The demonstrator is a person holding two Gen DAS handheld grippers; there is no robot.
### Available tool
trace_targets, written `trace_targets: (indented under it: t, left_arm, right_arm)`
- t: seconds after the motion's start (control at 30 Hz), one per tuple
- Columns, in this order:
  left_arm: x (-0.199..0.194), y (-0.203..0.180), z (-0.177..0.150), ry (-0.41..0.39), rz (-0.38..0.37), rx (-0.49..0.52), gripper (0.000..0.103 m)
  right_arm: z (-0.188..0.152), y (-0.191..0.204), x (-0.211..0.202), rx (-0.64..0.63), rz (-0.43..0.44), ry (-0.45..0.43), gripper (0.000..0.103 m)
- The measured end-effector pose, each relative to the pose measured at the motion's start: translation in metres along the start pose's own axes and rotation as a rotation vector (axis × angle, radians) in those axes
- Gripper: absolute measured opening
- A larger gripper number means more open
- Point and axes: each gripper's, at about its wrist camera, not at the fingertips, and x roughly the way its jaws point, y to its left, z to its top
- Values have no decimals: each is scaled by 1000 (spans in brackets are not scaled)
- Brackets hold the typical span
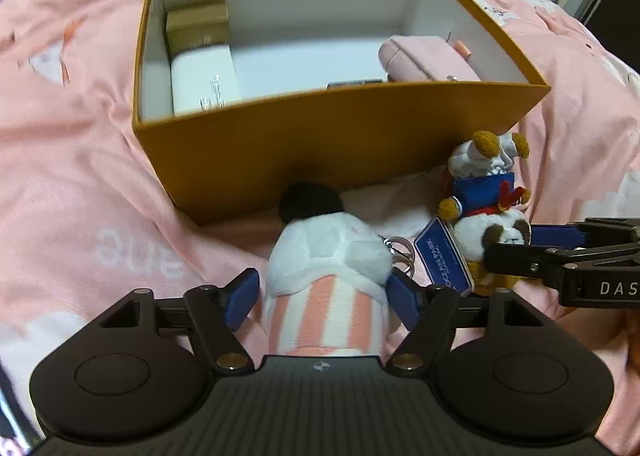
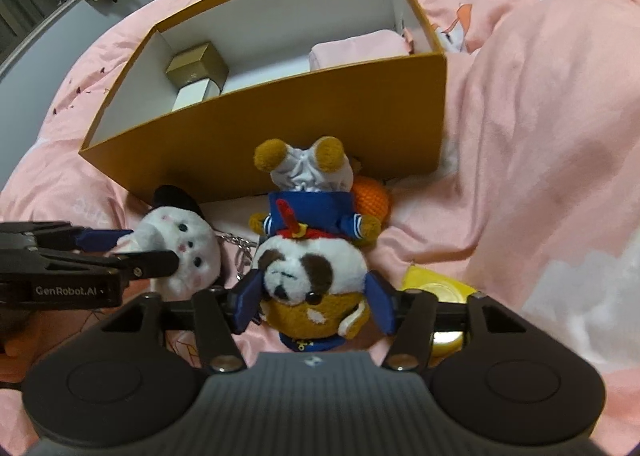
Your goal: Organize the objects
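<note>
Pink printed bedspread (image 1: 72, 143), soft and rumpled, bearing everything shown. On it stands an open, rigid, mustard-coloured cardboard box (image 1: 320, 135) with white inner walls; its near long wall lies directly ahead of both grippers, and two plush toys lie just beside the foot of that wall.

Left gripper (image 1: 324, 292): blue pads set against either side of the white plush toy (image 1: 332, 252), apparently clenched on its pink-striped lower body. The toy's long axis runs straight forward from the claw toward the box, black hat (image 1: 310, 201) foremost.

Right gripper (image 2: 314, 296): pads flanking the round head of the panda plush (image 2: 308, 256), seemingly grasping it; the toy lies upside down, brown feet pointing at the box wall. Each toy is nearer its own hand, the box beyond both.

Inside the box: a white carton (image 1: 204, 75), a gold carton (image 1: 198, 23) behind it, and a smooth pink pouch (image 1: 424, 57) at the right end.

Smaller items: an orange crocheted object (image 2: 374, 199) behind the panda, a blue tag (image 1: 442, 260), metal key rings (image 1: 400, 252), and a yellow packet (image 2: 436, 288) under the right gripper.
</note>
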Motion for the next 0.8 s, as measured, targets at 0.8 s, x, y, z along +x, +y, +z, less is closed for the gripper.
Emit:
trace_targets:
  t: [0.8]
  left_arm:
    - [-117, -14, 32, -308, -161, 0, 68]
  right_arm:
    - [35, 25, -100, -65, 92, -188, 54]
